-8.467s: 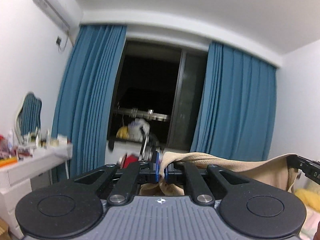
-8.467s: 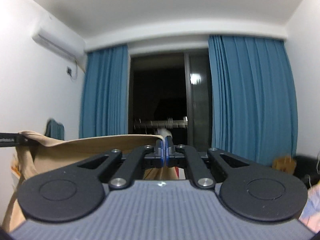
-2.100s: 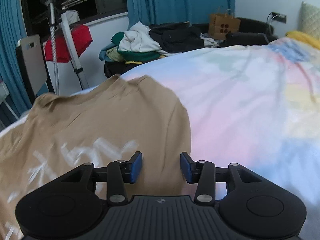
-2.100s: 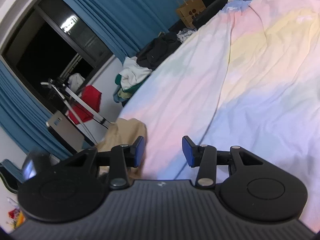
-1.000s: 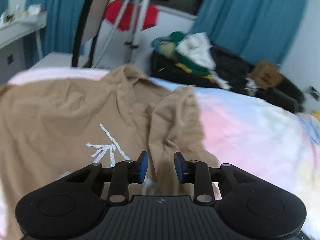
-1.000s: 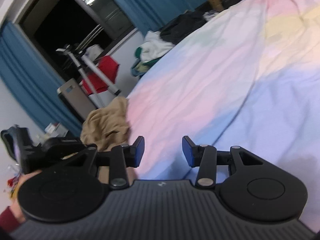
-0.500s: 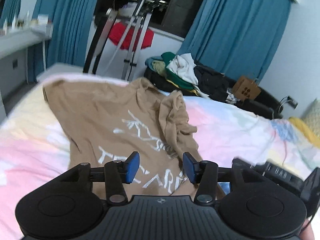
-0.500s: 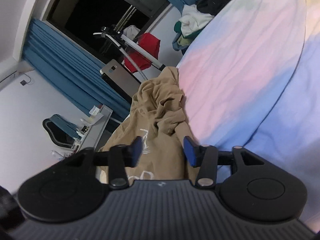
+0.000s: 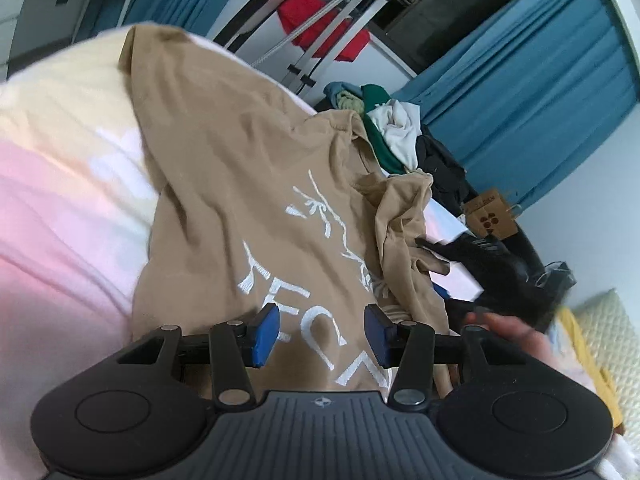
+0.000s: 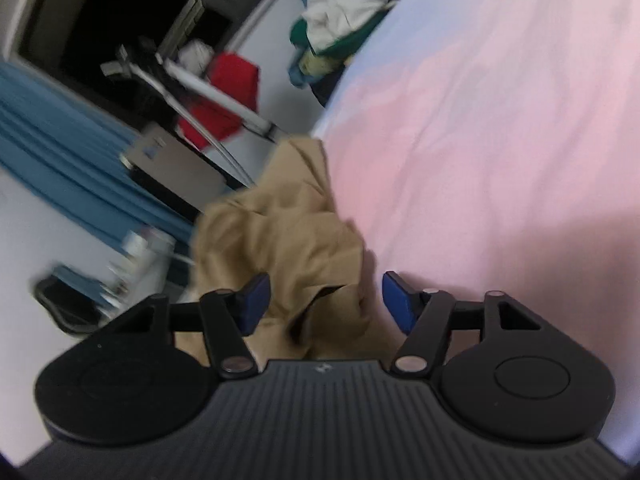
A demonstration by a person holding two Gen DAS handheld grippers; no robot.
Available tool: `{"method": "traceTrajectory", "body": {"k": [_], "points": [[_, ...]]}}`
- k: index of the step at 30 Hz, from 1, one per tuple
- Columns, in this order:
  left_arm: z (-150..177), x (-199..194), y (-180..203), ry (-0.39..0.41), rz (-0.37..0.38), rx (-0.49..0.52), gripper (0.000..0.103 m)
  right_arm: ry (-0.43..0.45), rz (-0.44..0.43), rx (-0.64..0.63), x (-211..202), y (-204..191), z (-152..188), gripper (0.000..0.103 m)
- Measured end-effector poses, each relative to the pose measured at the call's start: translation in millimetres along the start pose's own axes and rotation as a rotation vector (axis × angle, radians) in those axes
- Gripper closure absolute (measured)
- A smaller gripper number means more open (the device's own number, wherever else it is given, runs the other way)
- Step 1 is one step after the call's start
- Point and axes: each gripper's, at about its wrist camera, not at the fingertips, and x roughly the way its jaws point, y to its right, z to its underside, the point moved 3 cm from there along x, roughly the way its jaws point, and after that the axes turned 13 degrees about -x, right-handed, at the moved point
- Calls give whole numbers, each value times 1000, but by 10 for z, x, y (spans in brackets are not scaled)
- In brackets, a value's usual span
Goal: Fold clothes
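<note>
A tan T-shirt (image 9: pixel 240 184) with white lettering lies spread on the pastel bed sheet (image 9: pixel 60 200), its right sleeve side bunched up. My left gripper (image 9: pixel 320 332) hovers open just above the lettering at the shirt's near end, nothing between its pads. In the right wrist view my right gripper (image 10: pixel 325 300) hangs over the crumpled fabric (image 10: pixel 288 232) at the shirt's edge. Its jaws are closing with folds lying below and between the blue pads, which do not press on them. The right gripper (image 9: pixel 508 276) also shows blurred in the left wrist view, with a hand (image 9: pixel 504 328) behind it.
Beyond the bed's far edge stand a metal drying rack with a red garment (image 9: pixel 320 12), a heap of clothes (image 9: pixel 392 128), a brown paper bag (image 9: pixel 490 220) and blue curtains (image 9: pixel 540 80). A yellow-trimmed cushion (image 9: pixel 608 320) lies at the right. Pink sheet (image 10: pixel 500 140) spreads right of the shirt.
Both grippers have swept in toward the shirt. The left one rolled and now sits over the lettering with wider jaws than a second ago. The right one swung from bare sheet onto the bunched fabric.
</note>
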Motion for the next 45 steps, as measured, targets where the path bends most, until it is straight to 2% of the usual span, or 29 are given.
{"method": "traceTrajectory", "body": {"k": [1,2,3,5,7,10,12,17,20,24,28,29,31,33,34,36,38,41,45], "points": [[-10,9,-21,-5,5,-9,55,-10,27,-32,54,-22,15,66],[-18,3,-28,-8,7,-12,55,-4,38,-61,56,-55,19,83],[-27,-5,-35,-10,9,-14,55,15,44,-88,17,-93,12,87],[-42,-27,-34,-4,8,-12,55,52,60,-144,-79,-159,-18,89],[-87,-34,0,19,-24,9,56,92,84,-200,-237,-193,-95,89],[-187,-155,15,91,-85,55,56,145,142,-262,-496,-156,-267,90],[-248,-246,8,118,-92,51,56,188,182,-284,-668,-73,-425,90],[-317,-361,-4,150,-107,47,56,273,325,-318,-1079,320,-794,92],[-302,-337,24,145,-119,60,56,285,417,-326,-1186,616,-926,92],[-249,-279,48,128,-134,85,56,310,487,-255,-1292,1046,-910,92],[-215,-235,39,115,-143,99,56,344,480,-140,-1364,1244,-711,87],[-204,-227,37,112,-147,100,56,350,474,-119,-1391,1271,-653,82],[-189,-219,28,105,-151,105,56,370,450,-55,-1455,1303,-526,67],[-148,-214,35,97,-155,110,56,377,412,8,-1524,1313,-400,39],[-127,-213,39,93,-157,112,56,379,392,38,-1559,1317,-338,34],[-68,-209,51,82,-163,121,56,371,347,100,-1609,1322,-241,32],[3,-204,66,69,-170,134,56,336,256,178,-1563,1311,-242,32],[109,-196,88,49,-181,153,56,252,140,222,-1385,1267,-246,33],[196,-167,130,40,-184,184,55,189,152,222,-1104,1345,-200,33]]}}
